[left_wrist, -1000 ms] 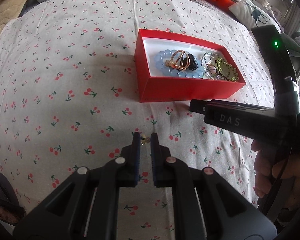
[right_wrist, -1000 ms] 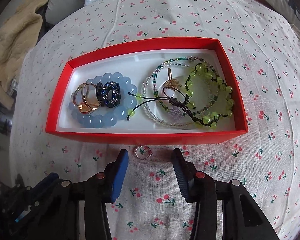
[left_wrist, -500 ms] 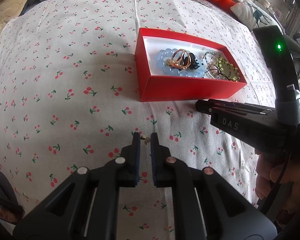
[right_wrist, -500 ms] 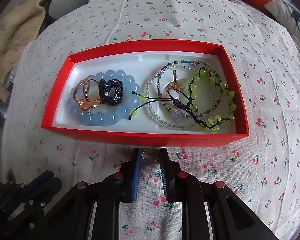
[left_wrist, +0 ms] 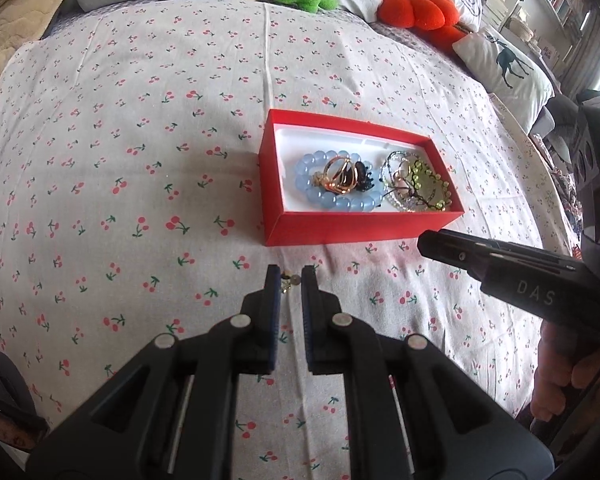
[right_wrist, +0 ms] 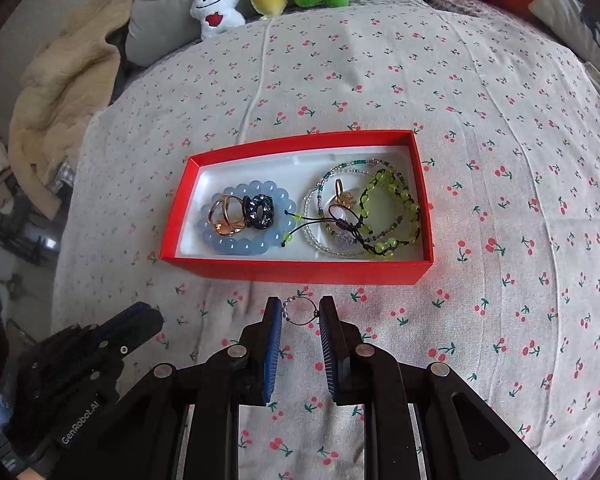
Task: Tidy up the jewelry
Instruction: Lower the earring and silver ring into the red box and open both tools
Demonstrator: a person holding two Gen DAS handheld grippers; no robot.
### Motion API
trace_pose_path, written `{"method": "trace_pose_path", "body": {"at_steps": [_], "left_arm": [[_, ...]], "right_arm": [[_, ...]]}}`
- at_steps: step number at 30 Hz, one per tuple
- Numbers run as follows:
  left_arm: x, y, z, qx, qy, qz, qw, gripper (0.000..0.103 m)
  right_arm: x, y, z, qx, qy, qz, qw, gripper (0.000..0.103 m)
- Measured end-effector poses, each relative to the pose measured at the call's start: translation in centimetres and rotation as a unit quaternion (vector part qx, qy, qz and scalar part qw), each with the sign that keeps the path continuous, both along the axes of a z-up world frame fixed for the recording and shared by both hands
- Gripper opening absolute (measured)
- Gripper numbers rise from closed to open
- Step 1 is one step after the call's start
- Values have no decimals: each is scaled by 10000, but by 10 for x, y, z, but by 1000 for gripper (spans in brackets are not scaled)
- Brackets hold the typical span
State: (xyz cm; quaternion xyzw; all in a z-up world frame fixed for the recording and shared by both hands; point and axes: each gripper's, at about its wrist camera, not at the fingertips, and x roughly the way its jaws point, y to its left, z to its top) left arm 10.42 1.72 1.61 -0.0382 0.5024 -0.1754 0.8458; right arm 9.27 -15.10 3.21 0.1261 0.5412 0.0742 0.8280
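Bedspread [right_wrist: 480,92]: cherry-print cloth is lying soft and uneven under everything, giving no firm backing for small pieces.
Red box [right_wrist: 296,270]: is sitting open on the bedspread; its white liner is holding a blue bead bracelet [right_wrist: 236,245], 2 gold rings, a dark ring and tangled green and clear bead strands.
Right gripper [right_wrist: 300,308]: jaws are standing narrowly apart and clamping a small wire ring [right_wrist: 300,311] between the tips, just short of the box's near wall.
Left gripper [left_wrist: 287,276]: jaws are nearly together around a tiny gold piece [left_wrist: 288,280]; whether they are pinching it, I cannot tell.
Handling, judged: the wire ring is looking very light, thin and easily bent, with small beads on 1 side; gripping across the hoop at the tips with light pressure is appearing safest, as it could slip or spring out.
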Motion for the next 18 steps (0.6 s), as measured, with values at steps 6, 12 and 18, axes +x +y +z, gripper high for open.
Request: {"method": "trace_pose_path", "body": {"at_steps": [6,12,18], "left_arm": [[14,-8,16,-244,-235,-53,9994,11],[38,-13,19,-538,-244,32,9982,11],[57,-21,9,-569,-166,168,9981,11]], "right_arm": [[-1,-10,20,211,-257,-99,9994,19],[9,-19,21,340,-299,-199,9988,19],[23,-24,17,344,-284,-220,9988,19]]}}
